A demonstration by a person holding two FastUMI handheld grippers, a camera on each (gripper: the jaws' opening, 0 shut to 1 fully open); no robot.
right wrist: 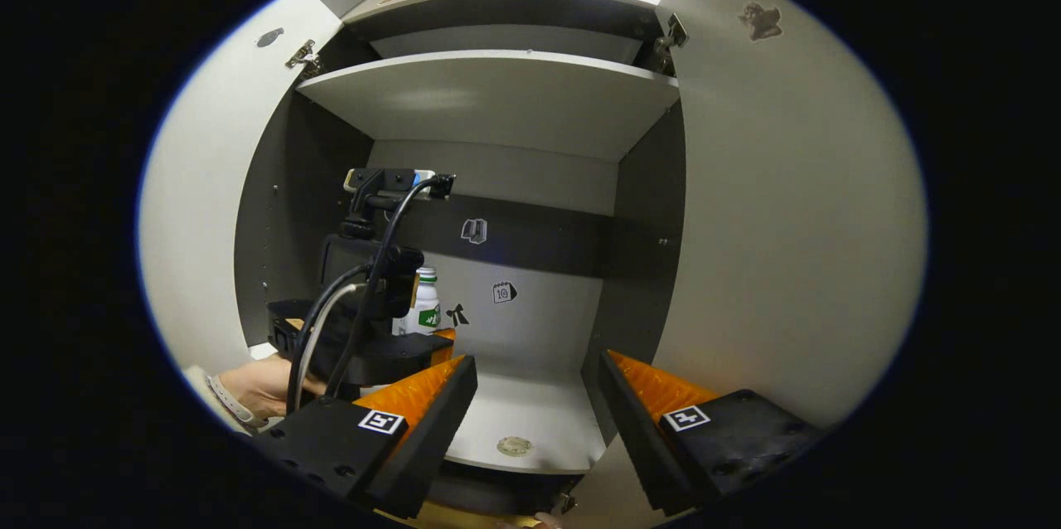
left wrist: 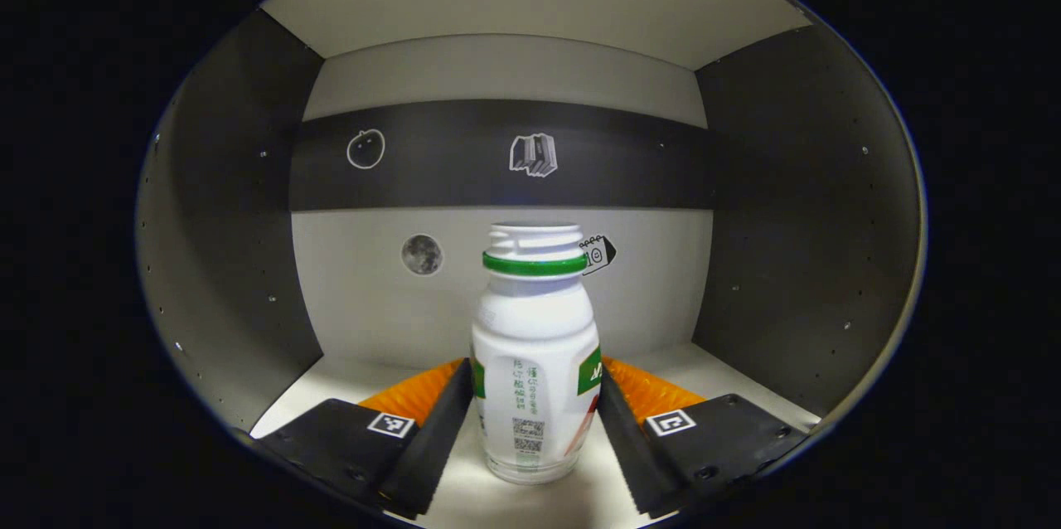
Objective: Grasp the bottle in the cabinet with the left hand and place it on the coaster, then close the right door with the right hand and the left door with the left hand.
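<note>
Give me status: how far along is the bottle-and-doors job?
Early. Done: the left tool has reached into the cabinet and brackets the bottle, which stands on the cabinet floor. In hand: the grasp; both fingers look pressed to its sides. Left: carrying it to the coaster, then closing the right door and left door, both open. The right tool is open, idle.

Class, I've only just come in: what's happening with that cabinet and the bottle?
A person is working with two hand-held grippers at an open cabinet. The left gripper is inside it, its jaws against both sides of the bottle, which stands upright on the cabinet floor, not lifted yet. The right gripper waits outside, jaws open and holding nothing. Both doors are open; the right door is beside the right gripper.
</note>
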